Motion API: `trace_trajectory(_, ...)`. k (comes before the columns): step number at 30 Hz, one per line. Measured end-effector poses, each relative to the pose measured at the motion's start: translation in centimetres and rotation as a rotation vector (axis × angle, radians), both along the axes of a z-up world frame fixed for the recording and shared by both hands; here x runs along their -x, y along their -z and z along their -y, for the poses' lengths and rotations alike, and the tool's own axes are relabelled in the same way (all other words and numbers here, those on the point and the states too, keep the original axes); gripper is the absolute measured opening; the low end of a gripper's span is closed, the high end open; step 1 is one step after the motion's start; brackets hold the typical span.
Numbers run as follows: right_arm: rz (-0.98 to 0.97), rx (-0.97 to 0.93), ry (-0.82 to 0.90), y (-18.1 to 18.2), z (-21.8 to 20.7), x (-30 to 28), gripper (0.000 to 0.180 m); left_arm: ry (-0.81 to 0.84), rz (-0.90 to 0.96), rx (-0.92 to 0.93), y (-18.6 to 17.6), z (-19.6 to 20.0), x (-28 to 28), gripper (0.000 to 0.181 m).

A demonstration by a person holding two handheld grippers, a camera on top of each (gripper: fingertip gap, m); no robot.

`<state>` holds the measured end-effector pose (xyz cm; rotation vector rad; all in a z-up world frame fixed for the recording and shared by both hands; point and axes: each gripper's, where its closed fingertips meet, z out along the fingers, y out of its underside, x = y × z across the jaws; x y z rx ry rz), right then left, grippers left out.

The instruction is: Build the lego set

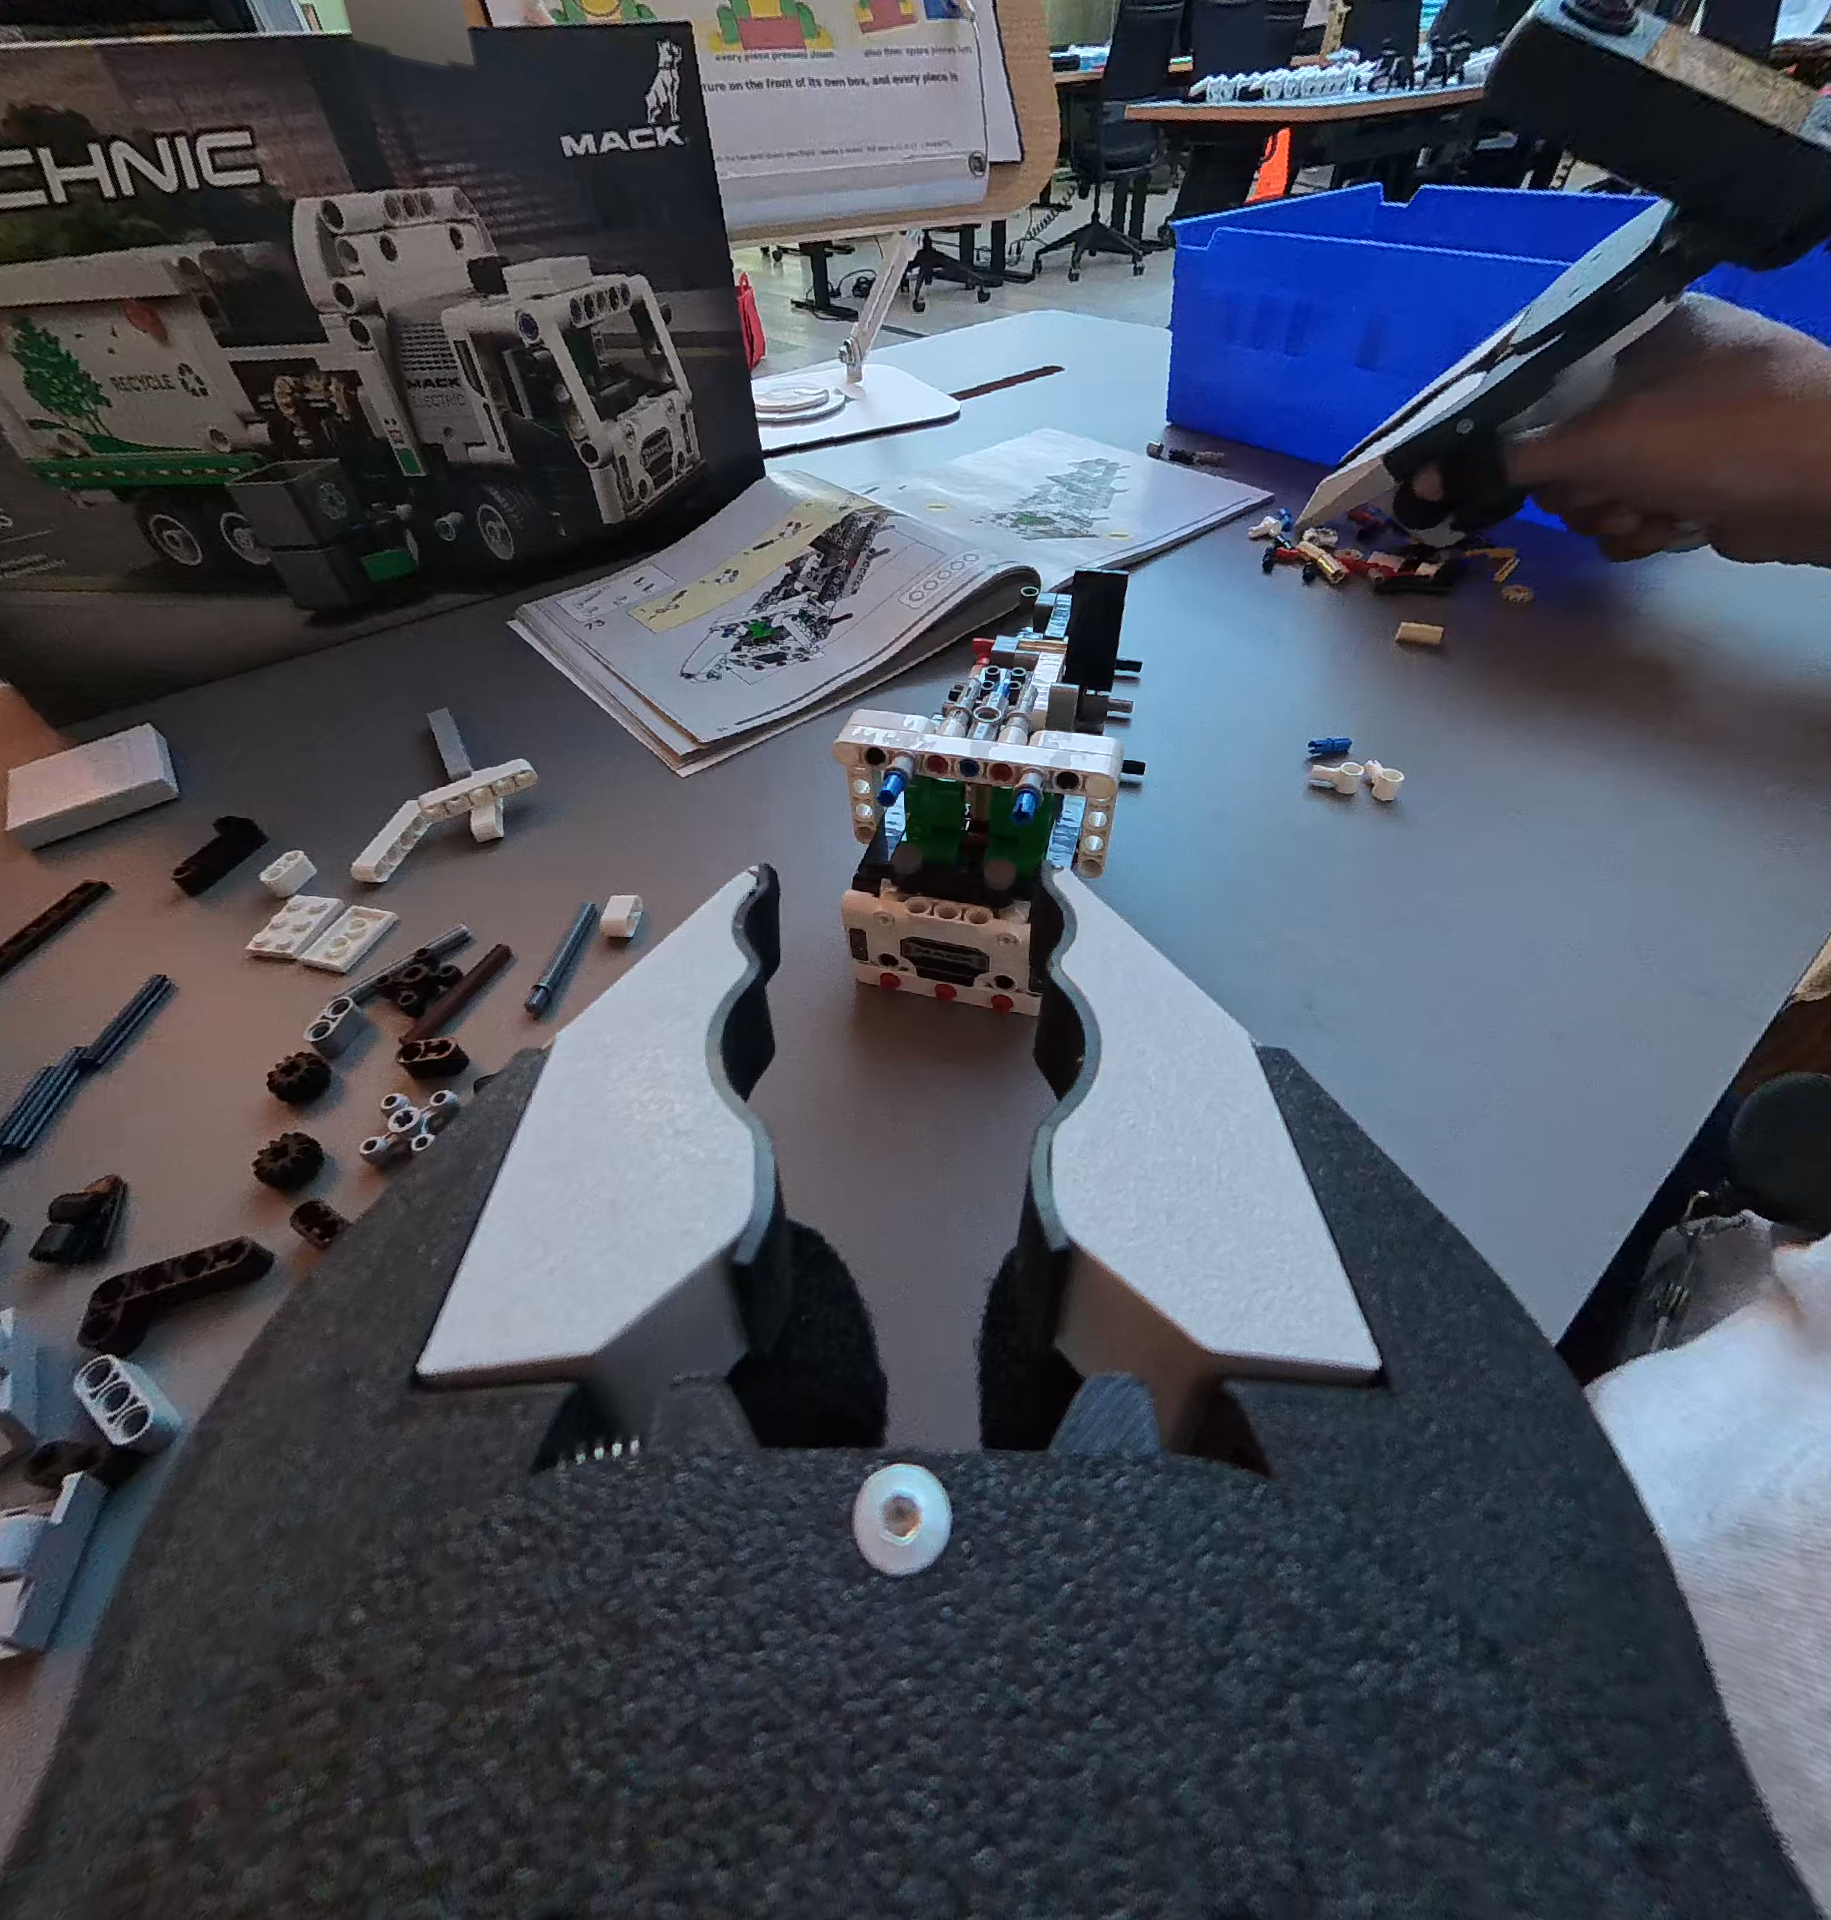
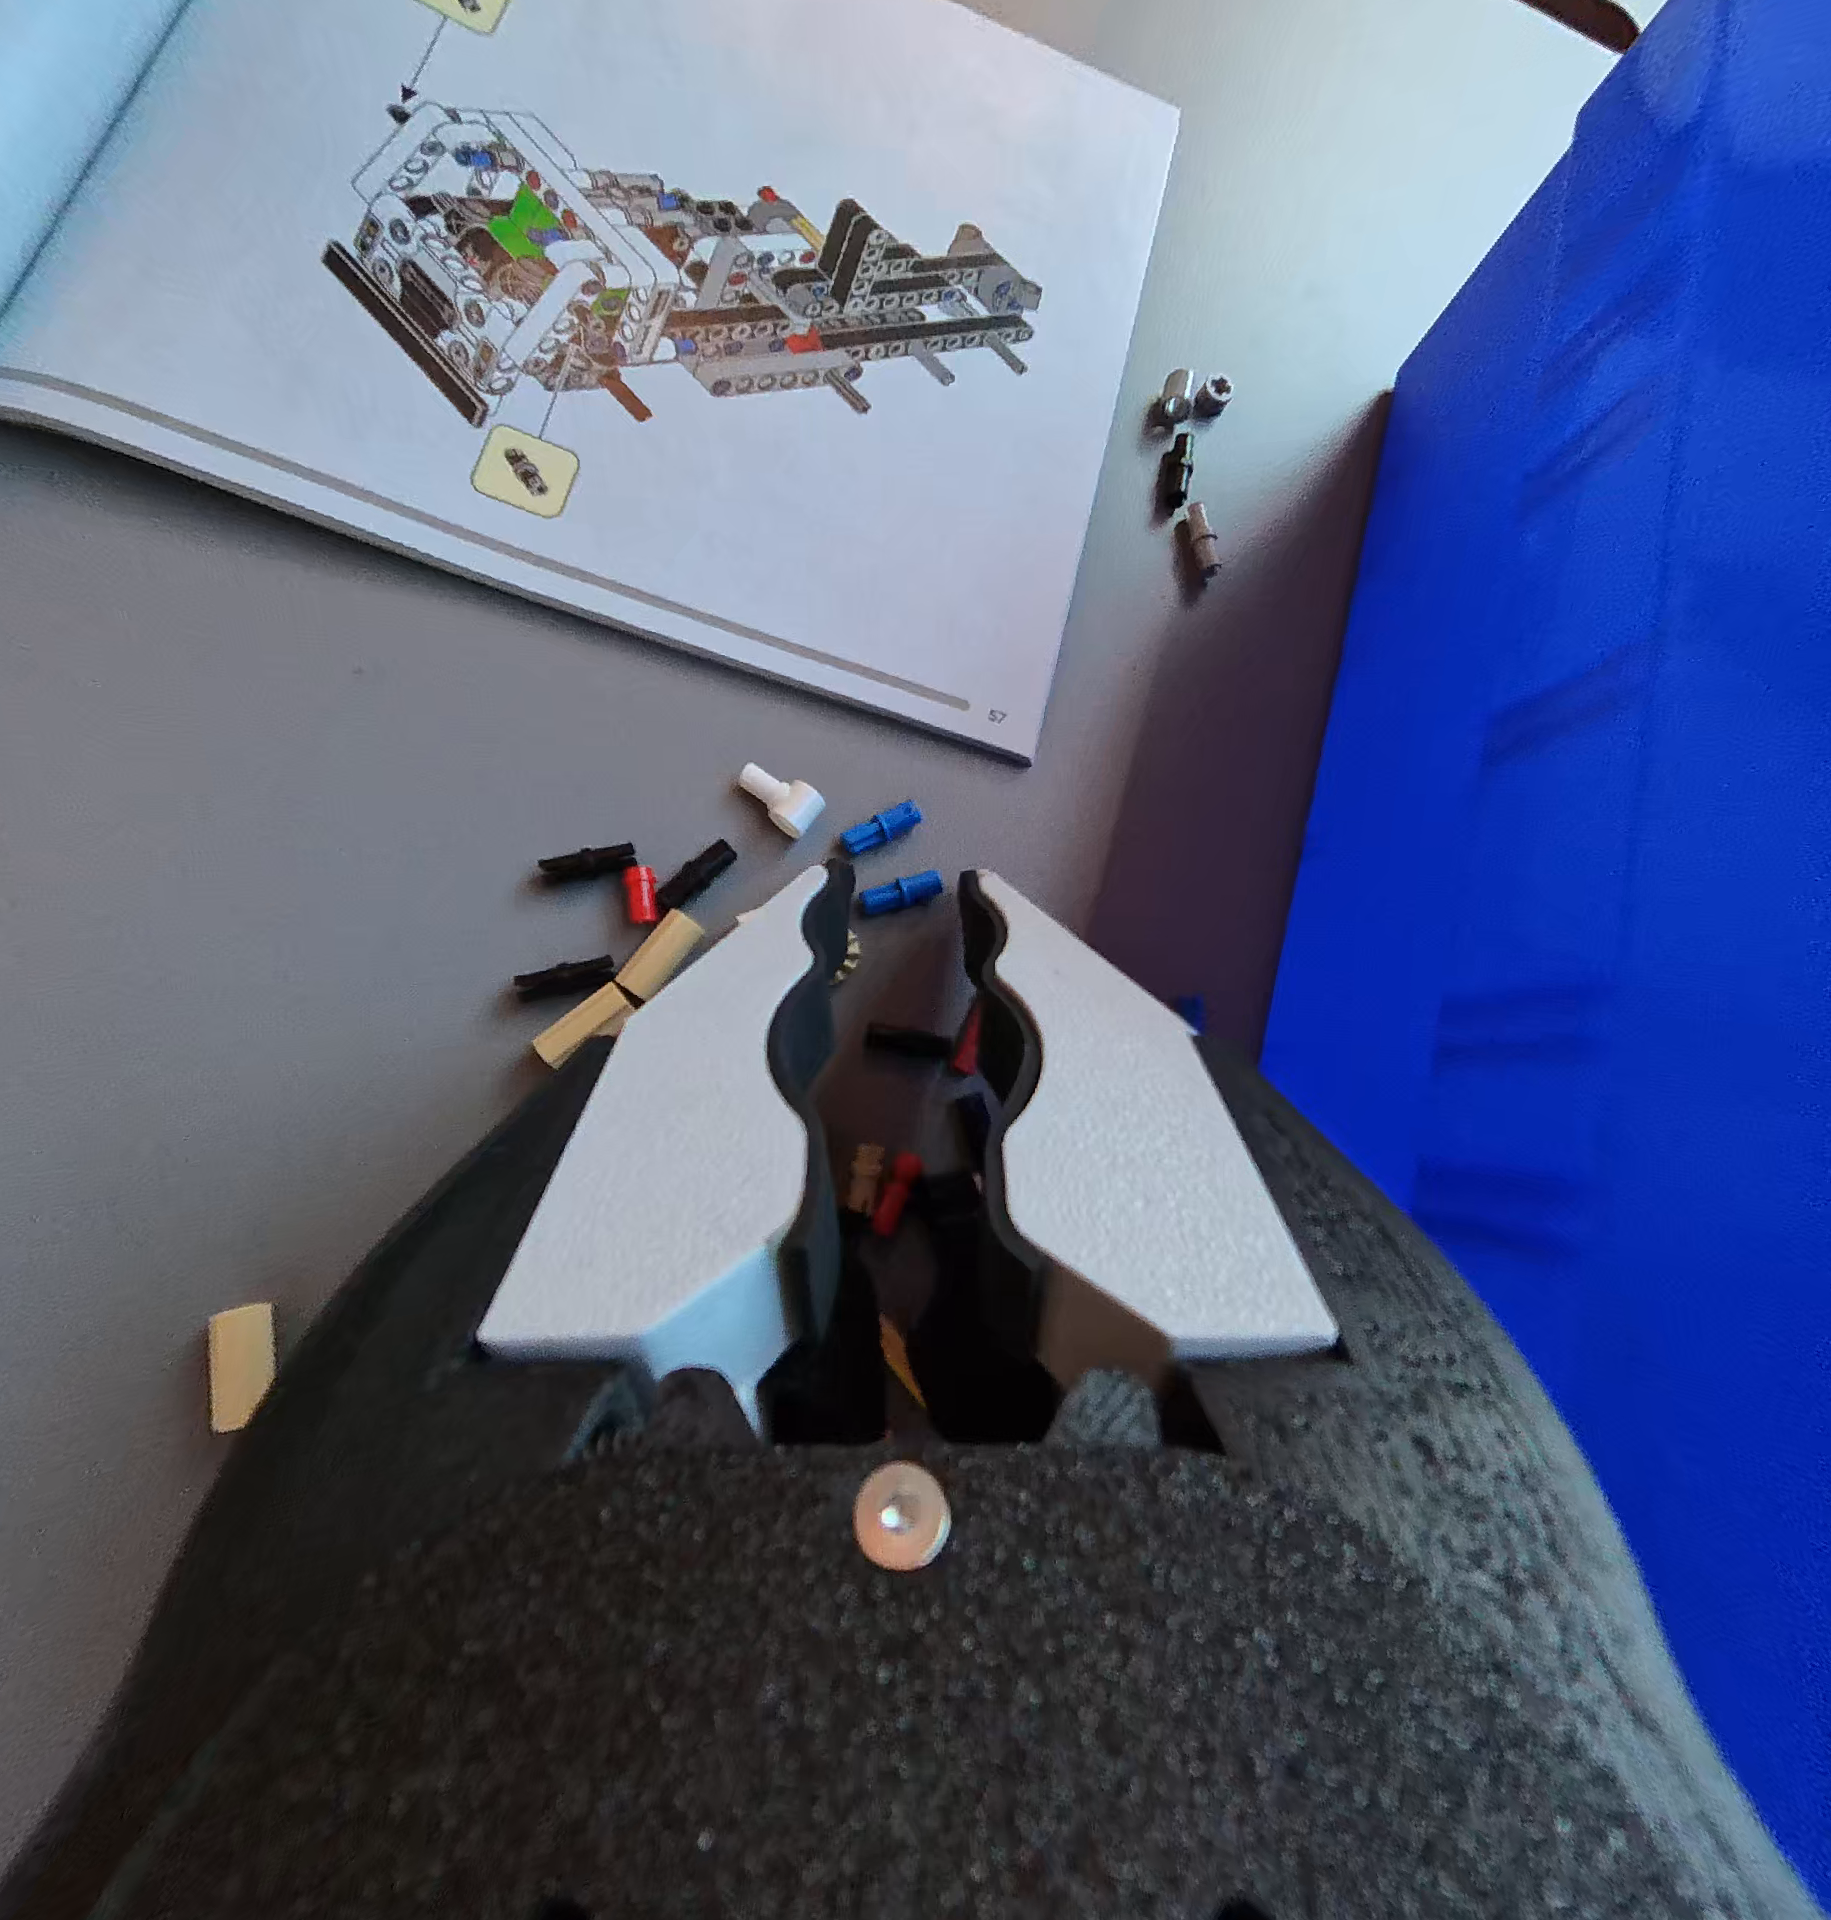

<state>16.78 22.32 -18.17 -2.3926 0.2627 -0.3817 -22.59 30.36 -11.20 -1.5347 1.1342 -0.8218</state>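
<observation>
The part-built white, green and black truck model stands on the dark table in the left wrist view. My left gripper is open, its fingertips on either side of the model's near end; the left finger stands clear of it. My right gripper, which also shows in the left wrist view, is held by a hand. It is open a little and low over a pile of small pins. A blue pin lies on the table between its tips, not gripped. A second blue pin and a white connector lie just beyond.
The open instruction booklet lies behind the model. The set's box stands at back left. Loose beams, axles and gears cover the left side. A blue bin stands close on the right. Black, red and tan pins lie left of the right gripper. There is about 40 cm between the tips of the two grippers.
</observation>
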Motion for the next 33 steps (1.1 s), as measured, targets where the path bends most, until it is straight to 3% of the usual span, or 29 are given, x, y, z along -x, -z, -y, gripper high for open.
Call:
trace_trajectory(10,-0.006,0.004,-0.024,0.0,0.2,0.1,0.008,0.003,0.002,-0.001,0.0,0.1,0.0,0.045)
trace_trajectory(22,0.076,-0.053,0.002,-3.7,2.3,1.2,0.011,0.005,0.007,-0.009,-0.1,0.2,0.0,0.045)
trace_trajectory(28,0.033,-0.024,0.016,-1.6,1.4,0.9,0.008,0.013,0.006,-0.011,-0.1,0.3,0.0,0.045)
trace_trajectory(33,0.019,-0.030,0.084,-1.1,0.6,-0.5,0.022,0.003,0.009,-0.009,-0.2,0.1,0.0,0.045)
